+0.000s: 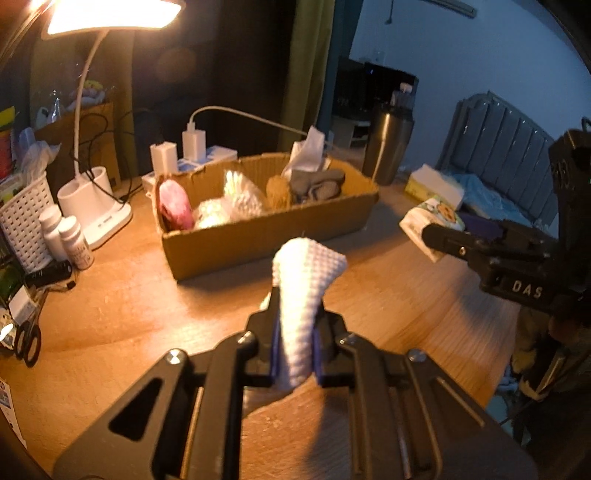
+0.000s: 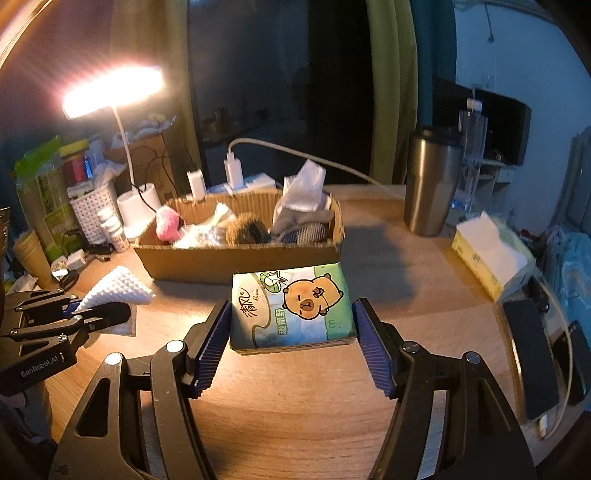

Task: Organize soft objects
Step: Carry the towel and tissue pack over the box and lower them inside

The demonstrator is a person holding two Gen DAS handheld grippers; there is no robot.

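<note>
Above the wooden desk (image 1: 129, 306), left hand-held gripper (image 1: 295, 332) pinches a waffle-textured cloth (image 1: 303, 280); right hand-held gripper (image 2: 291, 339) clamps a boxy tissue pack (image 2: 291, 306).

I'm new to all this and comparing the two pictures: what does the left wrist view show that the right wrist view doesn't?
Only the left wrist view shows scissors at the table's edge and a grey padded headboard. Only the right wrist view shows two phones and the tissue pack's cartoon top. Both share the cardboard box of soft things, the lit lamp, the steel tumbler, and the white cloth.
</note>
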